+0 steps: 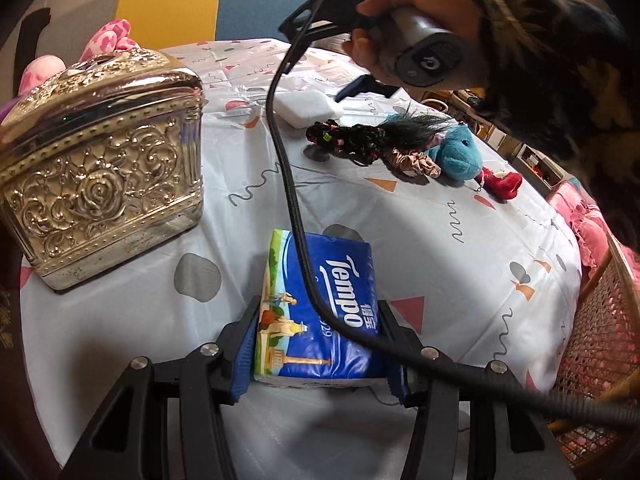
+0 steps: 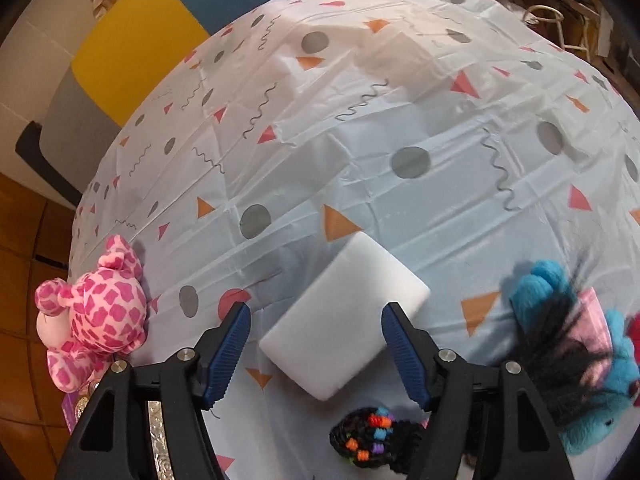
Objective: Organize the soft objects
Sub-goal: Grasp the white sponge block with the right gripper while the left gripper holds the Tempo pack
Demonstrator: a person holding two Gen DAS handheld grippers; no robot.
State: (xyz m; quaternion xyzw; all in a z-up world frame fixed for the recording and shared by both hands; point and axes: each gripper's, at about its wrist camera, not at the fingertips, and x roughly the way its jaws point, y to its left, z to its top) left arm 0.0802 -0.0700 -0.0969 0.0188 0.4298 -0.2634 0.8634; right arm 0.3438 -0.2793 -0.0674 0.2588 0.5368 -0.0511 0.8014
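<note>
The left gripper [image 1: 320, 344] is clenched on the Tempo tissue pack [image 1: 320, 312], its blue pads pressed against both long sides near the pack's near end. The pack looks to be resting on or just above the tablecloth [image 1: 460, 248]; which, I cannot tell. The silver box [image 1: 104, 168] stands at ten o'clock from the pack, well apart, and it seems the likely home for the tissues. A black cable [image 1: 292, 200] drapes across the pack's top.

The right gripper [image 2: 316, 356] is released, jaws spread wide, hovering over the white sponge [image 2: 344, 320], which lies between the pads without touching either. The pink plush [image 2: 92, 312] sits at nine o'clock from it at the table's edge; the blue plush [image 2: 576, 364] lies at three o'clock, and the black hair tie [image 2: 372, 436] at six, near.

To do this well, I would judge: keep the squeeze on the pack light, since it dents easily, and lift clear of the cable before swinging toward ten o'clock. For the sponge, the jaws should drop lower and square up to its flat sides before closing, as it lies skewed to them
</note>
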